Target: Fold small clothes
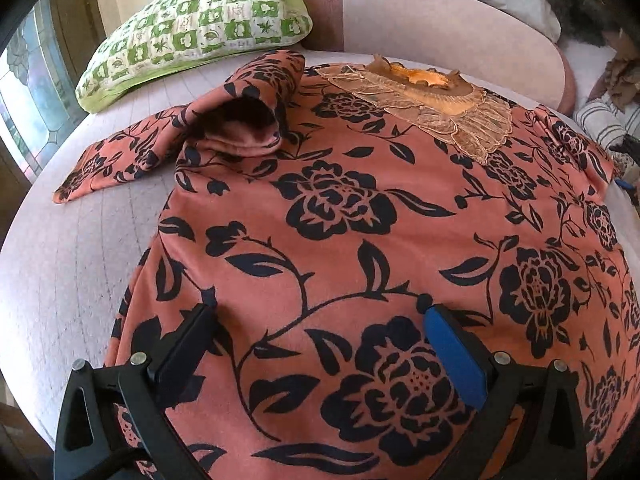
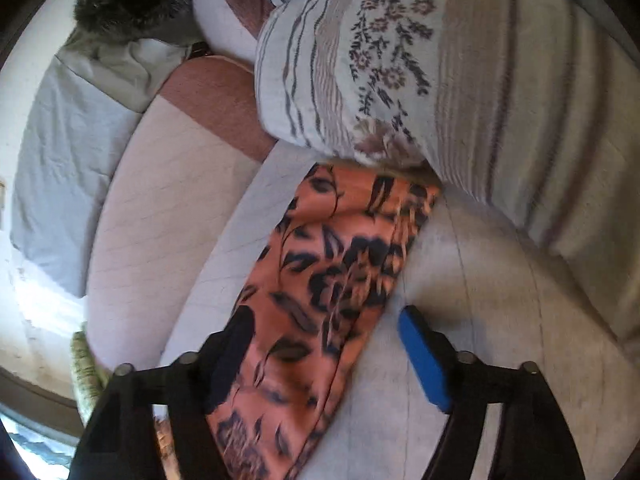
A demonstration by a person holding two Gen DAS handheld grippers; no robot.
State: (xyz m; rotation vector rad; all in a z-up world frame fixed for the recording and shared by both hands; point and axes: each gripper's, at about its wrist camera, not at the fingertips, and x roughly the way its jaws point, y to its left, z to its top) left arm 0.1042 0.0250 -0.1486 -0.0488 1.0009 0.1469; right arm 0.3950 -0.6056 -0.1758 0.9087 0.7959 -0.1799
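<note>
An orange top with a black flower print [image 1: 340, 240] lies spread flat on a pale sofa seat [image 1: 72, 280]. Its lace collar [image 1: 432, 96] is at the far end, and its left sleeve [image 1: 168, 136] is crumpled, cuff open. My left gripper [image 1: 320, 320] is open and hovers over the top's near hem, empty. In the right wrist view the top's other sleeve [image 2: 336, 264] lies stretched out on the seat. My right gripper [image 2: 324, 332] is open just above that sleeve, with the sleeve lying between its fingers.
A green and white checked cushion [image 1: 200, 28] lies at the back left. The sofa's backrest [image 1: 420, 20] runs along the far edge. A striped, flowered pillow [image 2: 400, 60] presses on the sleeve's end. Grey bedding [image 2: 64, 152] and a dark furry item [image 2: 128, 0] lie beyond.
</note>
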